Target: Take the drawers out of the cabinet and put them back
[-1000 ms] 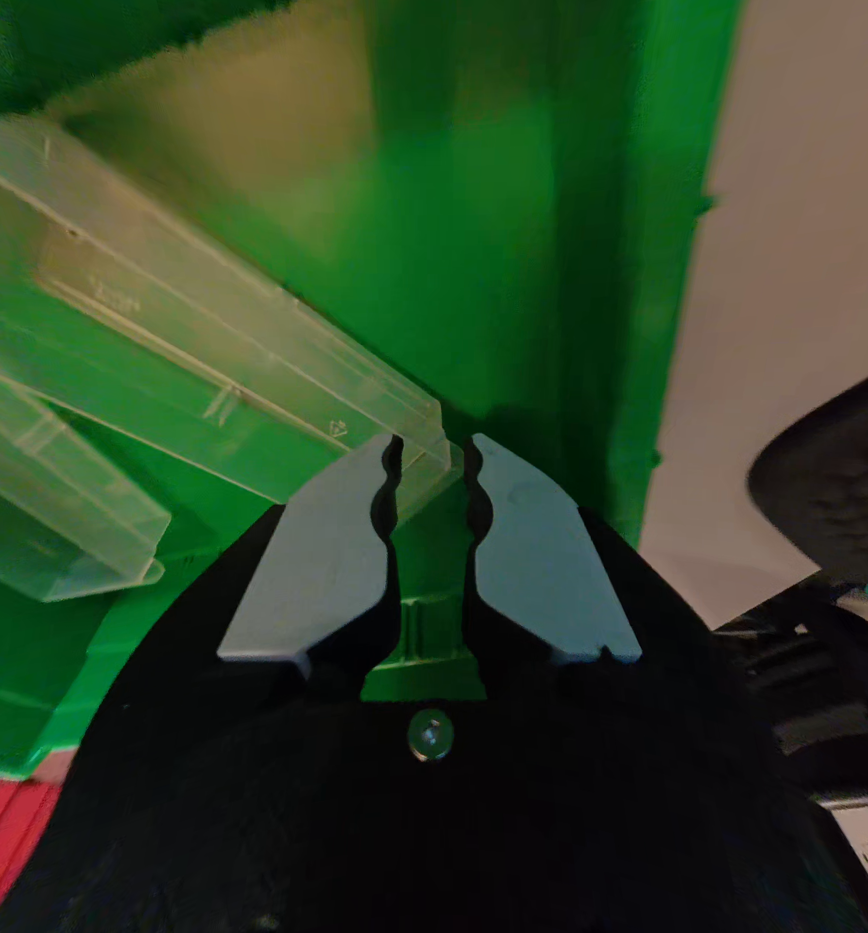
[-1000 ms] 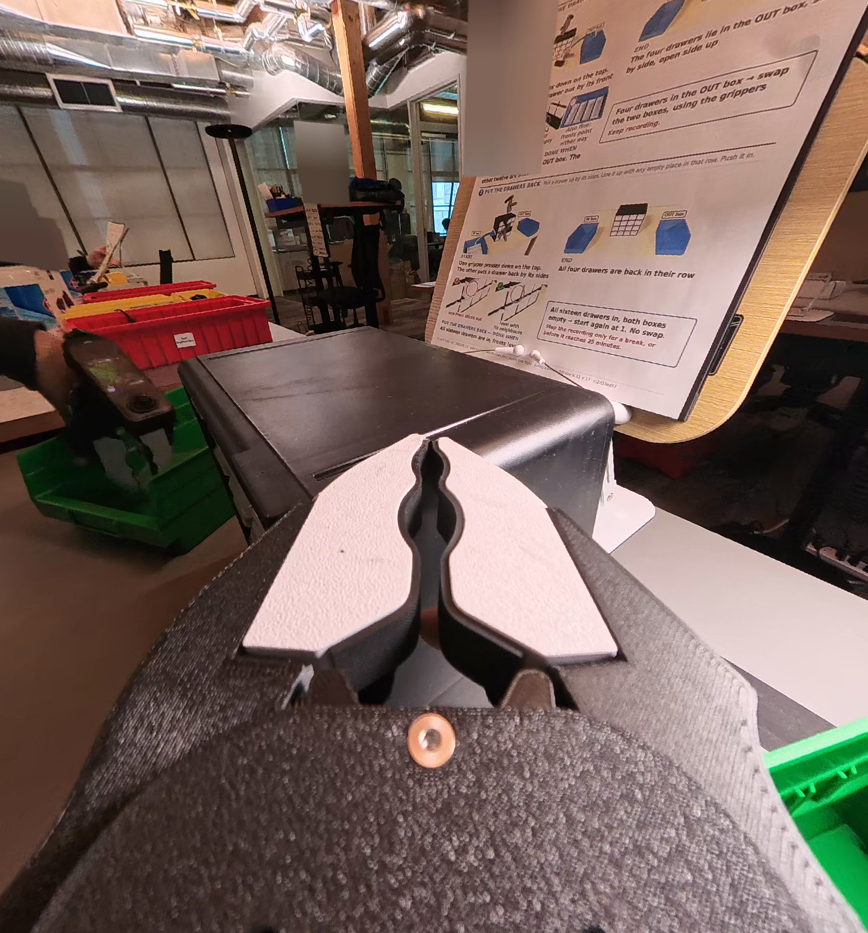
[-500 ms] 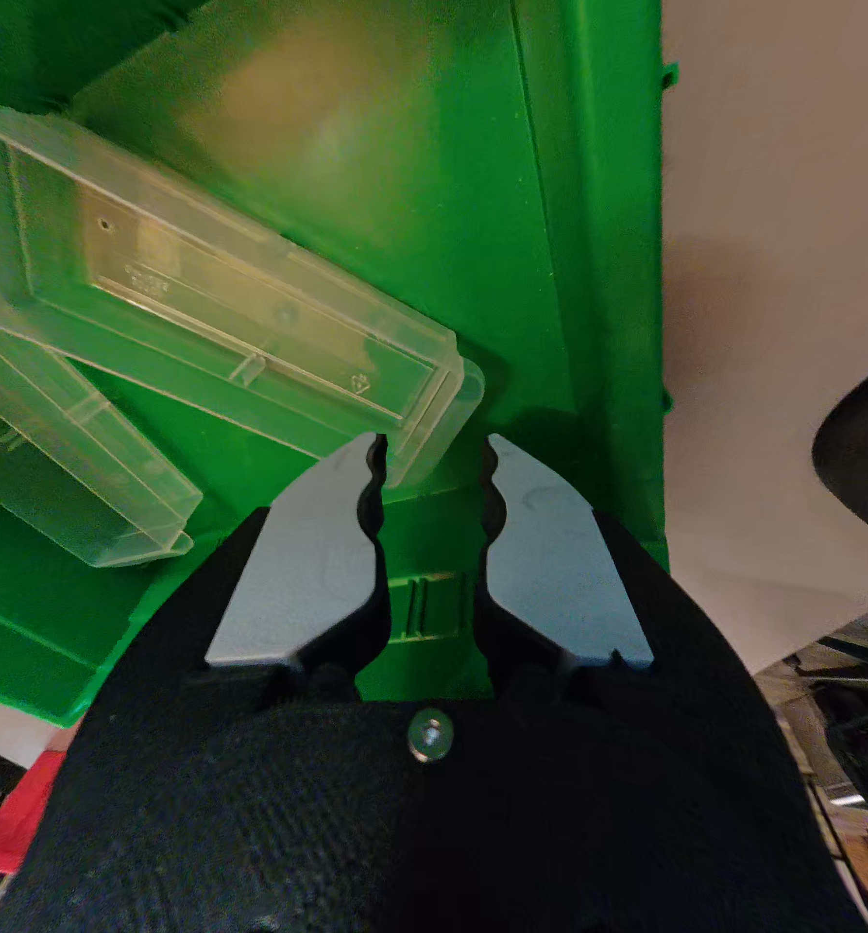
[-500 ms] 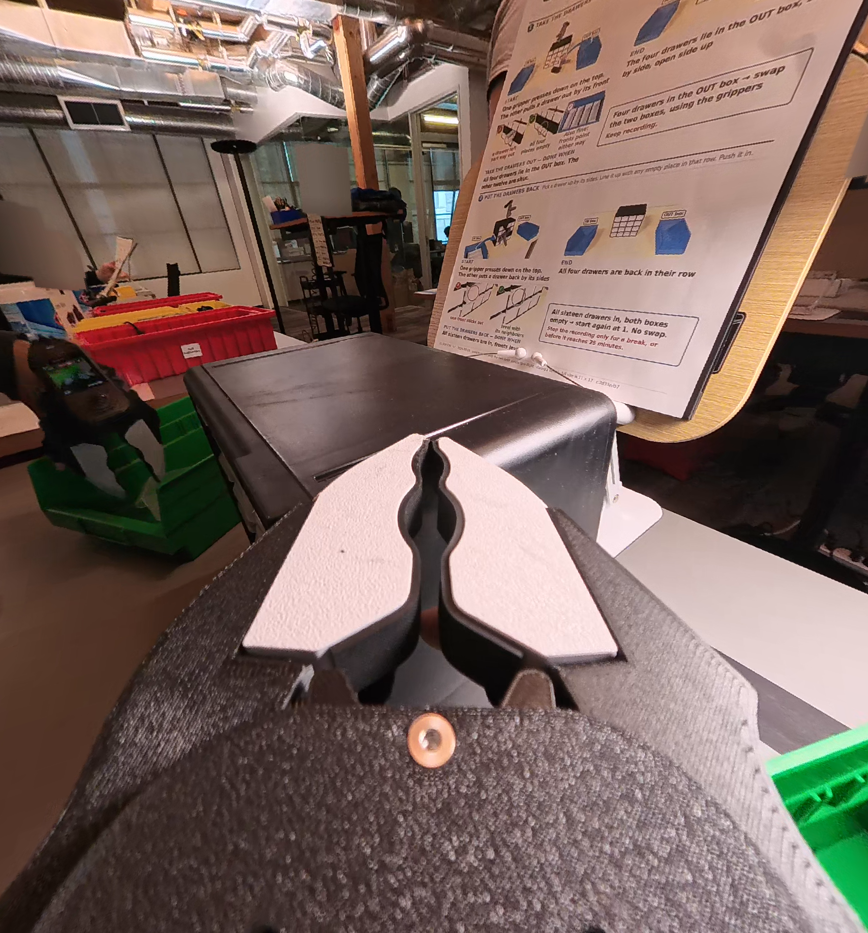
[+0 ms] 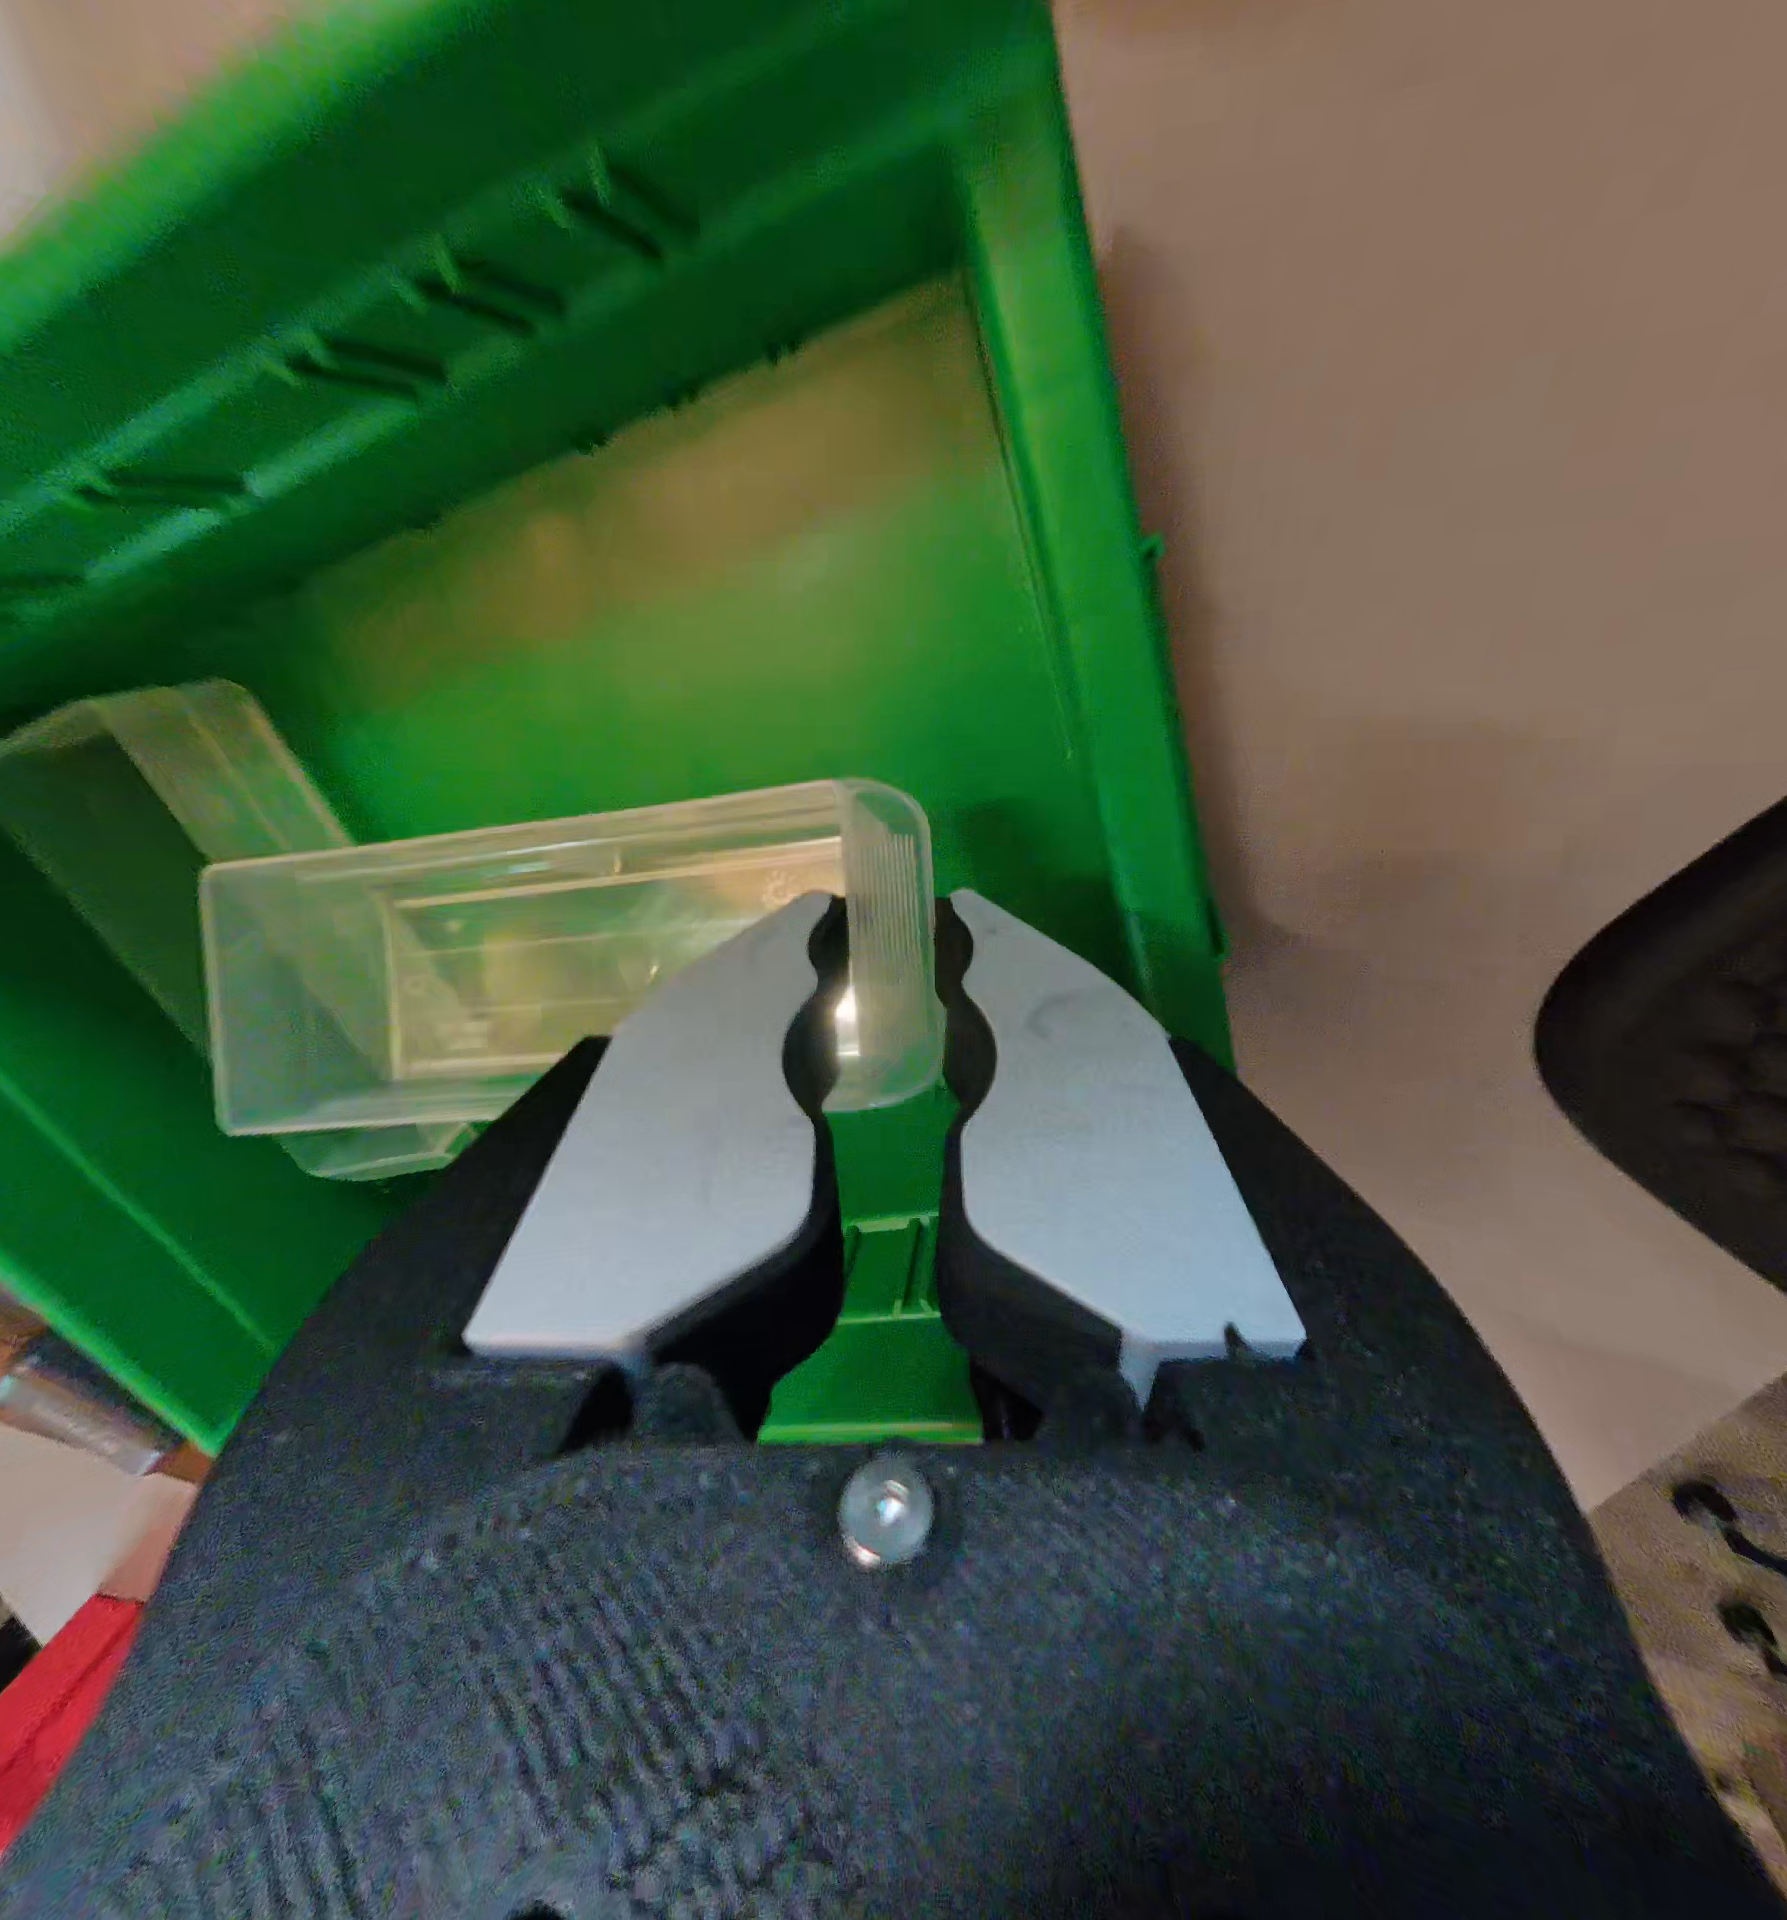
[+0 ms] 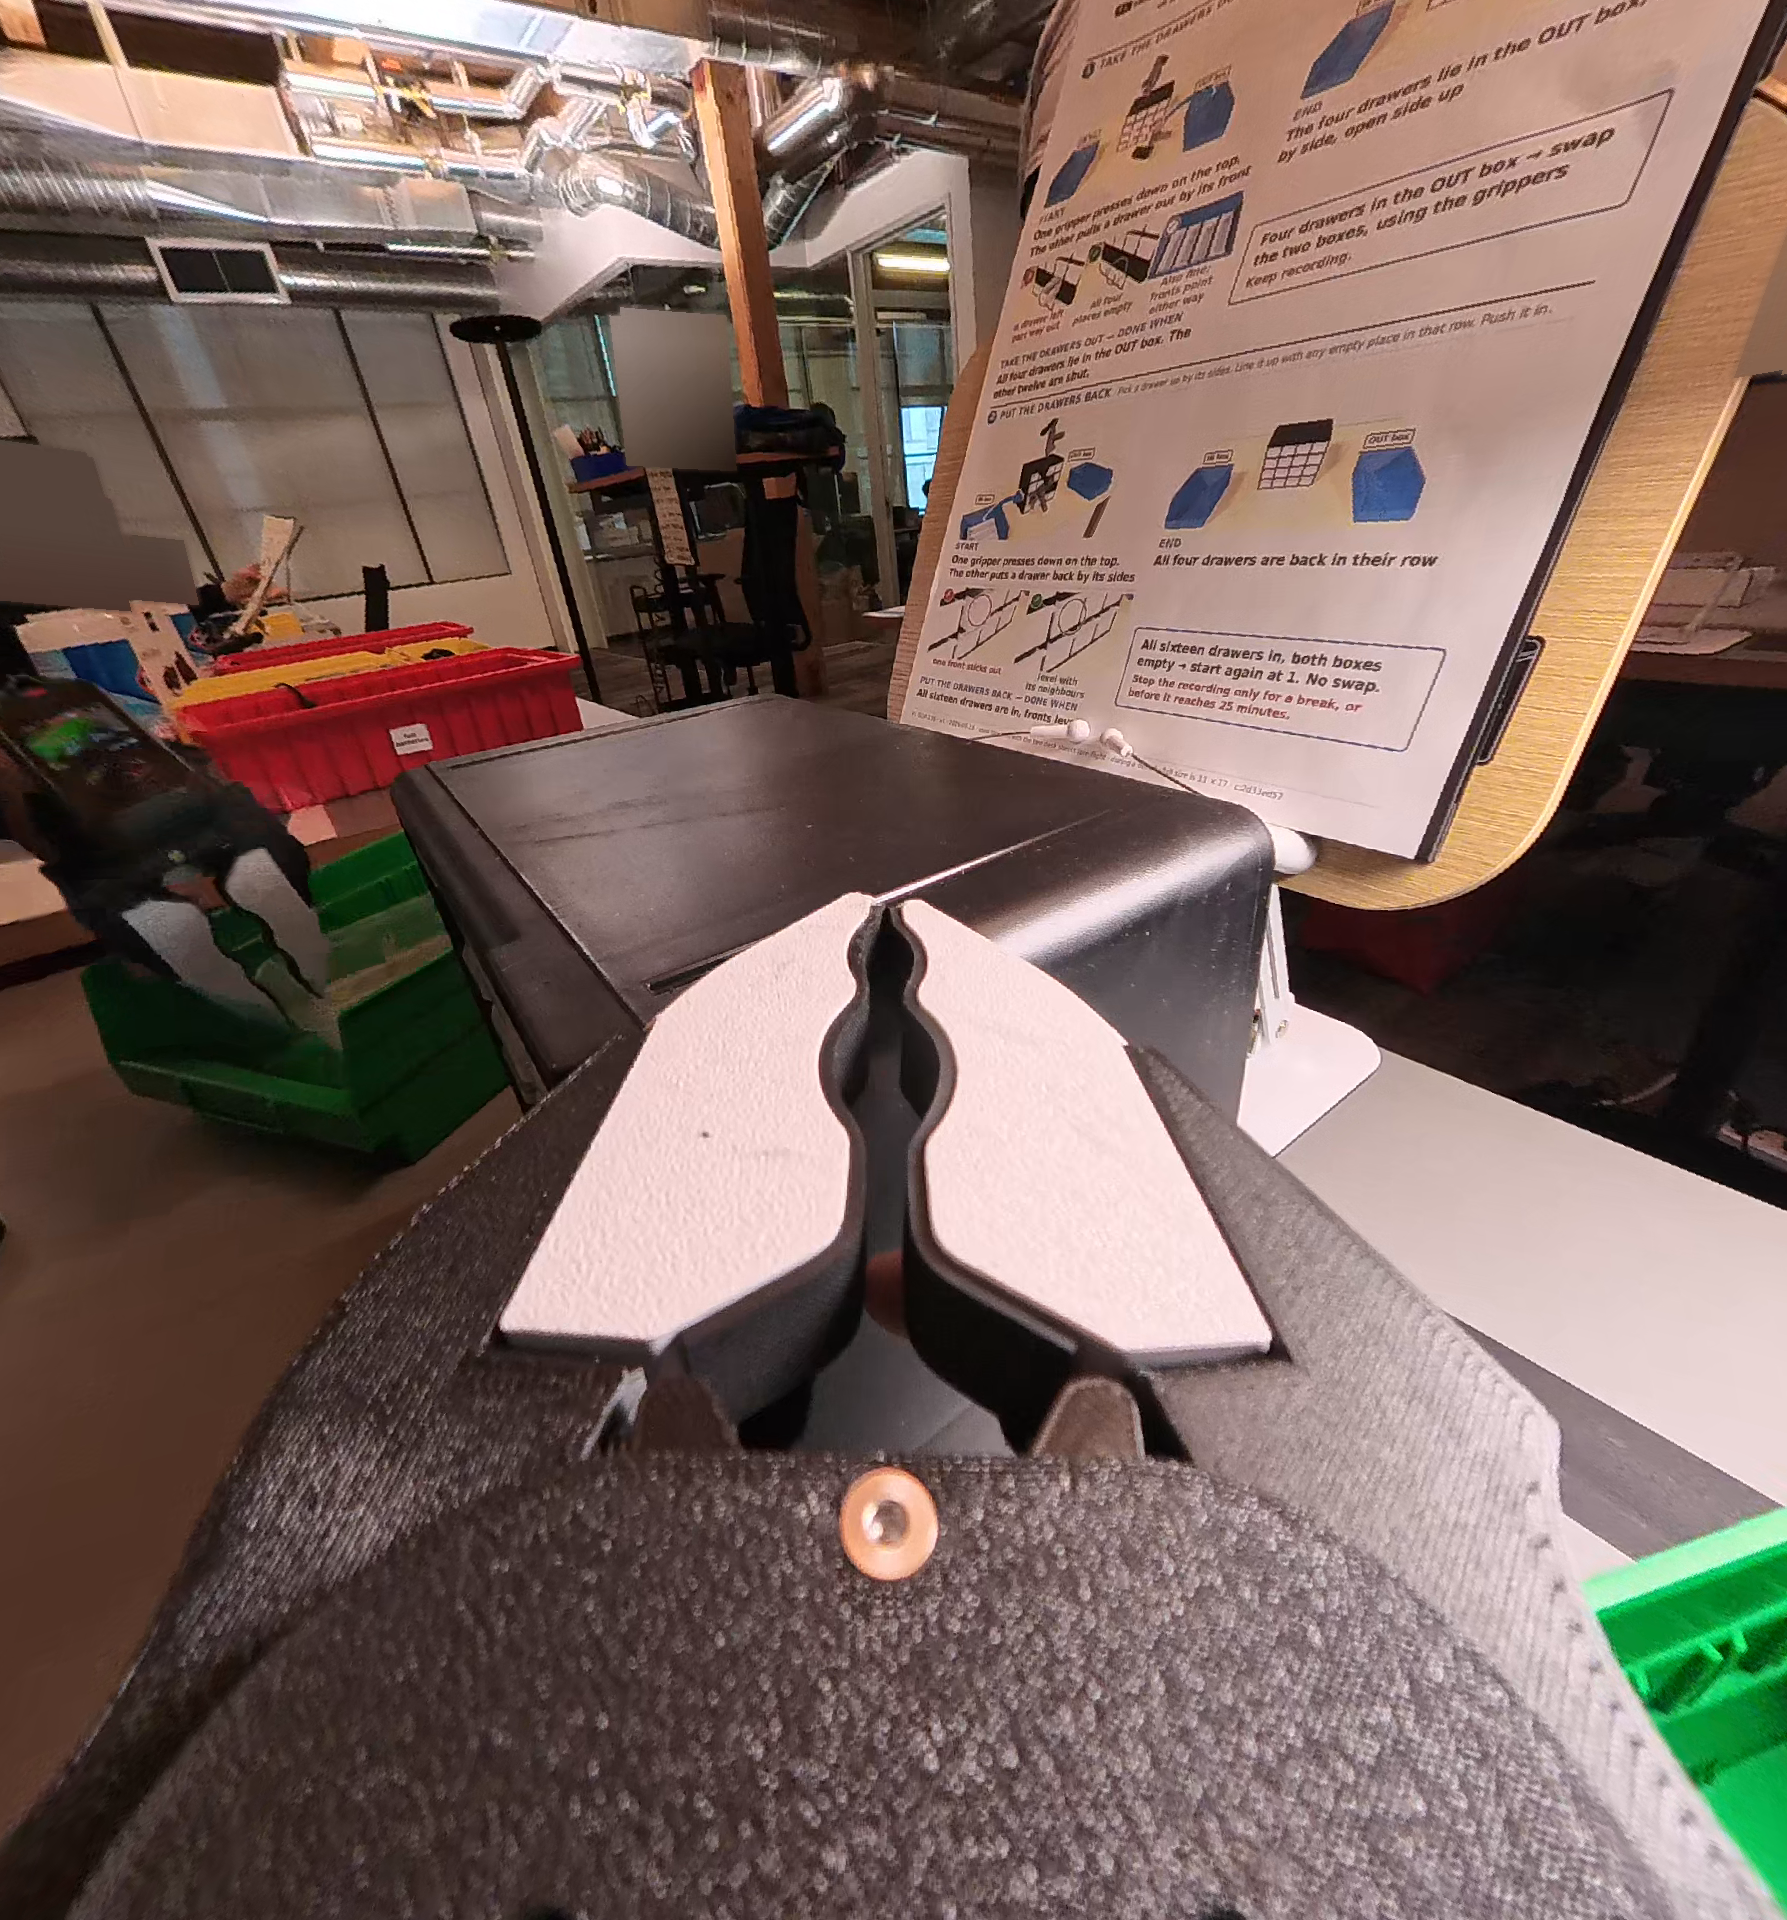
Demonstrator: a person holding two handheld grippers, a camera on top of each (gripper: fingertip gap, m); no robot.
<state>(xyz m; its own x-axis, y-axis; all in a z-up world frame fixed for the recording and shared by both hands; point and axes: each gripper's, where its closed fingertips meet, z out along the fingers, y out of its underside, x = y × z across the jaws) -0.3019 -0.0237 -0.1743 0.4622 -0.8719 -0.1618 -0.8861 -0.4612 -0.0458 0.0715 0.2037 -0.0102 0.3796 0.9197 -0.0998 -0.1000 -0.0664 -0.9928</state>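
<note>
The left gripper has its two grey fingers pinched on the rounded front lip of a clear plastic drawer, the lip sitting between the tips with the drawer body stretching away to the left, open side toward the camera. This held drawer hangs over the inside of a green bin, and it lies across a second clear drawer that rests tilted against the bin's left side; whether the two drawers touch cannot be told. To the right of the bin is bare tan tabletop, and a black mesh chair part shows at the far right edge. The right gripper has its fingers pressed together with nothing between them, the tips meeting above the top of the black cabinet, which stands on the table just ahead of it; whether the tips press on the cabinet cannot be told. In this view the left gripper appears far off at the left, above the same green bin, which sits just beside the cabinet's left side. Behind the cabinet a printed instruction sheet leans on a wooden board. A second green bin shows at the lower right corner, and red bins stand farther back on the left
</note>
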